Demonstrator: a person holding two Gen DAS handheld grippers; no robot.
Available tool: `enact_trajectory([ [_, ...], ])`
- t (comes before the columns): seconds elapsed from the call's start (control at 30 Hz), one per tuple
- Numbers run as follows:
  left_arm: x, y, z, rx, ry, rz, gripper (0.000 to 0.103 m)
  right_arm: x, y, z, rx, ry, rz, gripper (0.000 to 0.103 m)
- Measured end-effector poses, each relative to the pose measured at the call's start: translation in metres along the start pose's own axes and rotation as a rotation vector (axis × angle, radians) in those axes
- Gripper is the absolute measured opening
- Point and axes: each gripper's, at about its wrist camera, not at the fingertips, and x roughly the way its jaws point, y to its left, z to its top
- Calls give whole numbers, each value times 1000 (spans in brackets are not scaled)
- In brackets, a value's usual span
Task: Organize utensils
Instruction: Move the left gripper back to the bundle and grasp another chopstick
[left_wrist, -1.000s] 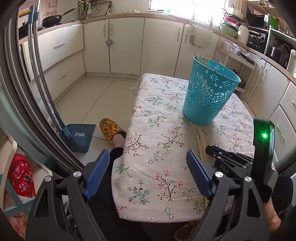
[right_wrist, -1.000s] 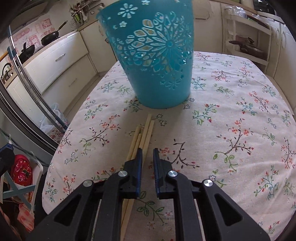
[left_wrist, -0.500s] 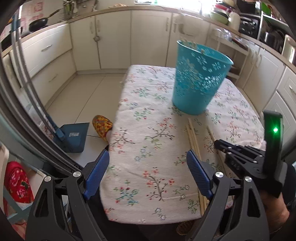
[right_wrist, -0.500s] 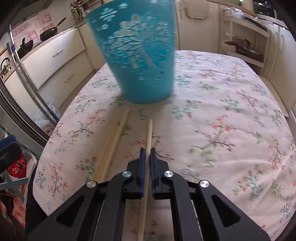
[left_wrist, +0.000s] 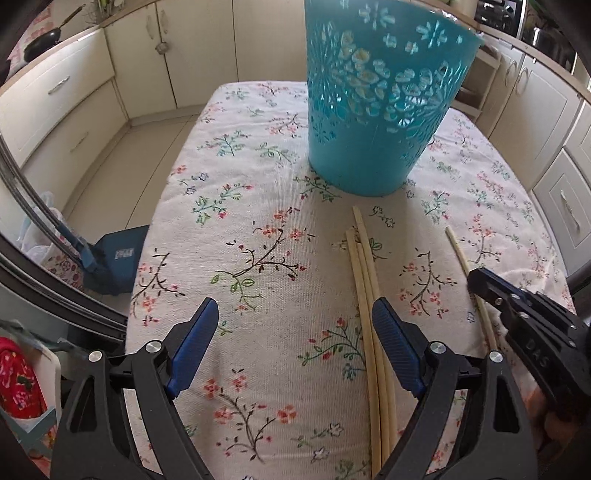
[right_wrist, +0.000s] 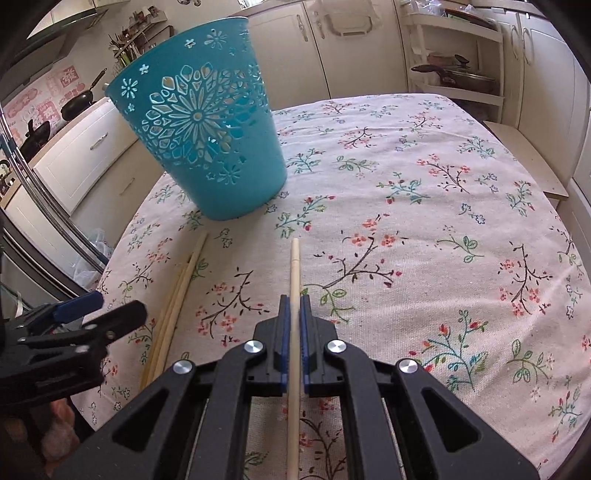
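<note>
While my right gripper (right_wrist: 294, 306) clamps one chopstick (right_wrist: 294, 266), three chopsticks (left_wrist: 364, 273) lie by the teal basket (left_wrist: 376, 110), contents unclear. Left gripper (left_wrist: 295, 332) spread wide, empty; right gripper reads "DAS".

Left hand-held gripper (left_wrist: 291, 343): jaws spread wide, blue pads (left_wrist: 192, 347) well apart, holding nothing, hovering low over the desk (left_wrist: 236, 206) near its front edge.
Right hand-held gripper (right_wrist: 294, 308): jaws closed on a single chopstick (right_wrist: 294, 266), which runs forward between the pads, to the right of the left one.
</note>
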Motion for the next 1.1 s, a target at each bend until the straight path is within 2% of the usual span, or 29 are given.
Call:
enact_trajectory([
  [0.4,17,-9,4,31,24,47,81,1,-6,2,16,12,26,6],
  [0.6,17,-17,9,72,7,13,59,2,-4,3,3,13,17,6],
  [0.9,19,-21,10,103,-23,-10,55,3,-2,3,-18,4,3,6],
  [1.07,19,-25,10,128,-48,-34,41,5,-3,4,-14,-9,6,6],
  [1.1,19,-25,10,131,-51,-39,35,6,-3,4,-13,-11,7,6],
])
